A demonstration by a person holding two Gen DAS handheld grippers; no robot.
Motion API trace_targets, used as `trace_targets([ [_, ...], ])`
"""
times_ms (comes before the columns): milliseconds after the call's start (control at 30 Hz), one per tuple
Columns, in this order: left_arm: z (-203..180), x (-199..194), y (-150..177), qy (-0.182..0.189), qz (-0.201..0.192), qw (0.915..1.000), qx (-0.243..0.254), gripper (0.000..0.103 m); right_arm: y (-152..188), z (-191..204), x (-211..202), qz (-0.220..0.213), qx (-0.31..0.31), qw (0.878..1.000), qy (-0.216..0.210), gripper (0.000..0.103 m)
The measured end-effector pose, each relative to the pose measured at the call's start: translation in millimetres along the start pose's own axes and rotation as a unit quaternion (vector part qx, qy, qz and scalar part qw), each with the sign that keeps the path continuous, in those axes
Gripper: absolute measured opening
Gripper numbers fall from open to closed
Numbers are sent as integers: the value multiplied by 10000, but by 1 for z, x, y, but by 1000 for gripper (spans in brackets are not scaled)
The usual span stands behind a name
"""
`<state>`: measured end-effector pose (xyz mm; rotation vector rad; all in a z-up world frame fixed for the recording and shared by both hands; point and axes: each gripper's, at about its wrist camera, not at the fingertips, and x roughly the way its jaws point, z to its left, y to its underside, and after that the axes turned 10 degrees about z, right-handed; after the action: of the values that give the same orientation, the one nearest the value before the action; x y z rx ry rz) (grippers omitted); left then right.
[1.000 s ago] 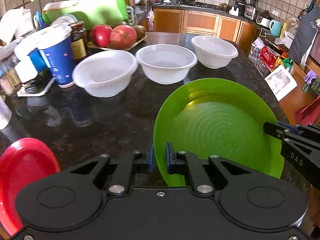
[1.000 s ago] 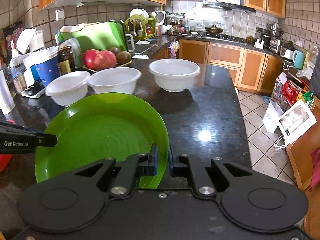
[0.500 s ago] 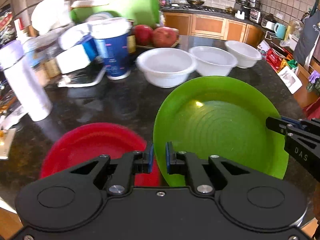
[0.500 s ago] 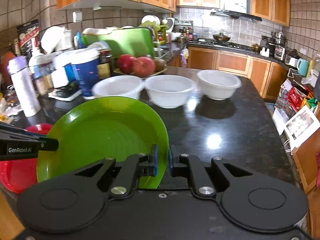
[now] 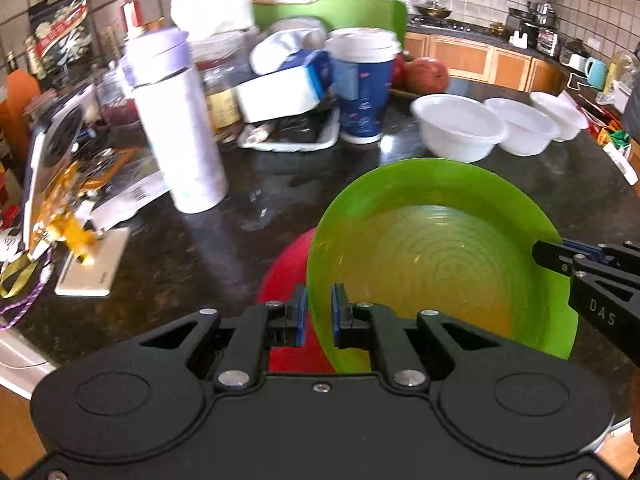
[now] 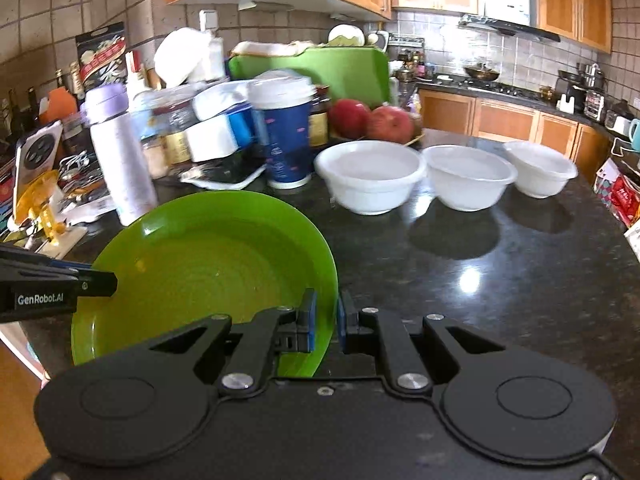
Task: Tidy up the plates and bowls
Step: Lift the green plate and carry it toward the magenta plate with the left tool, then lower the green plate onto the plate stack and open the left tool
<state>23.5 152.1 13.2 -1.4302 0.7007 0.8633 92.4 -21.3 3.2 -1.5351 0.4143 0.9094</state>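
Observation:
Both grippers hold one green plate (image 5: 440,256) above the dark counter. My left gripper (image 5: 319,314) is shut on its left rim, and my right gripper (image 6: 326,320) is shut on the right rim of the green plate (image 6: 208,272). A red plate (image 5: 288,264) lies on the counter under the green one, mostly hidden by it. Three white bowls stand in a row further back: the nearest bowl (image 6: 370,176), the middle bowl (image 6: 468,178) and the far bowl (image 6: 538,168).
Clutter crowds the counter's back left: a white bottle with a lilac lid (image 5: 180,128), a blue paper cup (image 5: 362,84), a phone on a yellow stand (image 5: 52,184), a tray with boxes, and red fruit (image 6: 390,124). The counter edge (image 6: 624,240) drops off on the right.
Both grippers have carried the green plate leftward along the counter. The red plate, earlier at the far left, now lies beneath the green one. The bowls have slid toward the right of view.

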Motion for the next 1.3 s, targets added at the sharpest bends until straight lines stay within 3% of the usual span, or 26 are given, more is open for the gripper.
trace_targets([
  [233,31,12,4,44,89,9999,49,15,4,28,14,181,45,9998,50,13],
  [600,40,34,-2,332,258,9986,319,17,4,37,25,310,233,9985,389,13],
  [767,42,39,-2,486,261,9976,422,43,6,42,28,198,186,9984,506,17],
  [833,42,36,0,519,150,9976,434,52,5,44,26,152,142,9985,514,23],
  [900,43,33,1,486,44,9978,441,53,3,43,25,100,177,9985,513,29],
  [1167,47,20,-4,684,-188,9972,241,60,0,40,20,-36,236,9983,530,29],
  [1300,45,19,-11,978,-178,9950,124,61,-1,35,13,-133,265,9980,560,29],
])
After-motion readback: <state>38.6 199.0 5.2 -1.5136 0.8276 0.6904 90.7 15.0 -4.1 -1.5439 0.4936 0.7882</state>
